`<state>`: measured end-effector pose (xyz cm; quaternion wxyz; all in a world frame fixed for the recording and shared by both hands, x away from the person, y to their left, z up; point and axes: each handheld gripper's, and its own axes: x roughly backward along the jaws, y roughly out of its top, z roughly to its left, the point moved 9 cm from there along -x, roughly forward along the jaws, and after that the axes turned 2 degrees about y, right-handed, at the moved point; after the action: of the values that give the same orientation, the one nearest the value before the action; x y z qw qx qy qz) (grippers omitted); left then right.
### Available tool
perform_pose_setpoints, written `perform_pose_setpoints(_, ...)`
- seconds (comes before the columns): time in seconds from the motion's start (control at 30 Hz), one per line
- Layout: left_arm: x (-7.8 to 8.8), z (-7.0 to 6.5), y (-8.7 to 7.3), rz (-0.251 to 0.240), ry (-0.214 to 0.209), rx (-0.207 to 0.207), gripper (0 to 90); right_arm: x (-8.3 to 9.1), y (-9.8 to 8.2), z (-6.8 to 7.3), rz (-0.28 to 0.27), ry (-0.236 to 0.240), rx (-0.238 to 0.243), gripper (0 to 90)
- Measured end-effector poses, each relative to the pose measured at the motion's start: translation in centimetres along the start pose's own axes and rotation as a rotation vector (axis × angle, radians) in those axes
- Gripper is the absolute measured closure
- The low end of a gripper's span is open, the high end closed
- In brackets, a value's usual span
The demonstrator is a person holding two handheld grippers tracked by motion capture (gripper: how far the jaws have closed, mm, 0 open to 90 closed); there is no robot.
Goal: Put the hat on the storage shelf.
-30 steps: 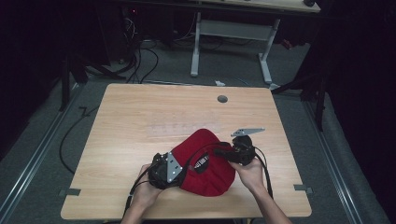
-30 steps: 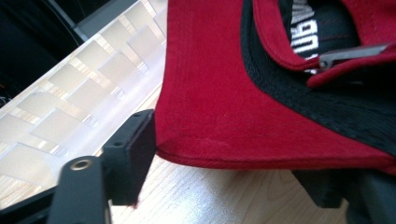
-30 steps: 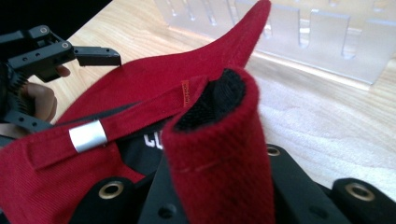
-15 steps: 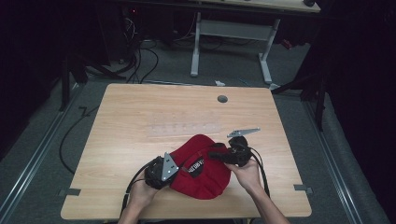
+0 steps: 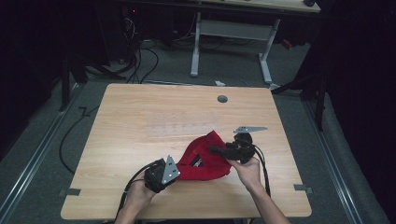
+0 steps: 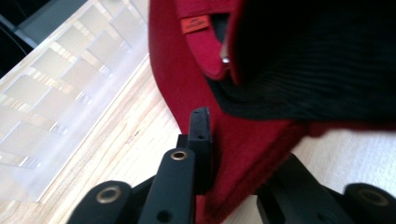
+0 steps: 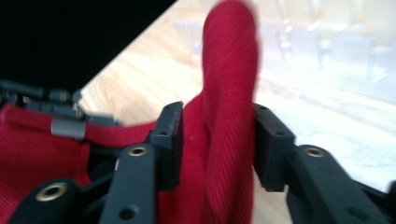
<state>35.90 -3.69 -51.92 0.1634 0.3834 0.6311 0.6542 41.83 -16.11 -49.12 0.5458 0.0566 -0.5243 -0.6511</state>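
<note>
- While both hands sit at the table's 6 o'clock edge, a red ribbed fabric garment with a black lining (image 5: 205, 158) lies bunched on the light wooden table (image 5: 140, 116) between the two grippers.
- Left gripper (image 5: 173, 169), held at 7 o'clock of the garment: jaws clamped on the red hem; in the left gripper view (image 6: 233, 158) the cloth edge runs between the black jaws.
- Right gripper (image 5: 215, 150), at 3 o'clock of the garment: jaws pressed together on a raised fold; in the right gripper view (image 7: 217, 140) a thick red ridge stands between the jaws.
- Small orange label (image 6: 196, 24) on the inside of the garment, at 12 o'clock in the left gripper view.
- Grey round grommet (image 5: 222, 99) in the tabletop at 12 o'clock, well apart from the garment.
- Glare patch on the wood at 11 o'clock of the garment.
</note>
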Motion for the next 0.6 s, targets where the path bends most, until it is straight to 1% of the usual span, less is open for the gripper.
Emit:
perform_pose_setpoints(0.03,0.0,0.0,-0.1,0.003,0.005,-0.009,83.2,0.4,0.3,-0.2,-0.024,-0.005,-0.006,53.9)
perform_pose_setpoints(0.07,0.1,0.1,0.0,0.003,0.007,-0.009,83.6,0.8,0.6,-0.5,-0.050,-0.010,-0.008,52.0)
perform_pose_setpoints(0.13,0.4,0.6,0.6,-0.010,0.017,0.017,85.4,1.7,1.1,-1.0,-0.088,-0.022,-0.024,49.5)
perform_pose_setpoints(0.17,0.6,0.7,0.7,-0.009,0.015,0.026,85.5,2.2,1.4,-1.2,-0.105,-0.029,-0.025,47.9)
perform_pose_setpoints(0.23,0.7,0.9,0.7,-0.004,0.025,0.019,85.6,2.9,1.7,-1.3,-0.129,-0.037,-0.022,46.7)
perform_pose_setpoints(0.3,0.8,1.1,0.7,-0.006,0.029,0.035,85.6,3.4,2.0,-1.4,-0.148,-0.052,-0.008,45.9)
perform_pose_setpoints(0.37,0.8,1.3,0.7,-0.010,0.033,0.041,85.6,3.8,2.2,-1.5,-0.171,-0.051,-0.009,44.5)
perform_pose_setpoints(0.4,0.9,1.5,0.7,-0.006,0.038,0.043,85.6,3.8,2.2,-1.5,-0.171,-0.051,-0.009,44.5)
perform_pose_setpoints(0.43,1.1,2.0,0.9,-0.016,0.052,0.065,85.5,4.2,2.4,-1.5,-0.197,-0.054,-0.004,44.1)
perform_pose_setpoints(0.47,1.2,2.3,1.2,-0.025,0.058,0.081,85.5,4.5,2.6,-1.6,-0.212,-0.064,0.000,44.0)
perform_pose_setpoints(0.53,1.6,3.0,1.6,-0.036,0.066,0.109,85.4,5.1,2.8,-1.8,-0.243,-0.068,0.000,43.2)
perform_pose_setpoints(0.6,2.0,3.6,2.0,-0.052,0.075,0.134,85.4,5.6,2.7,-2.3,-0.248,-0.077,-0.007,42.6)
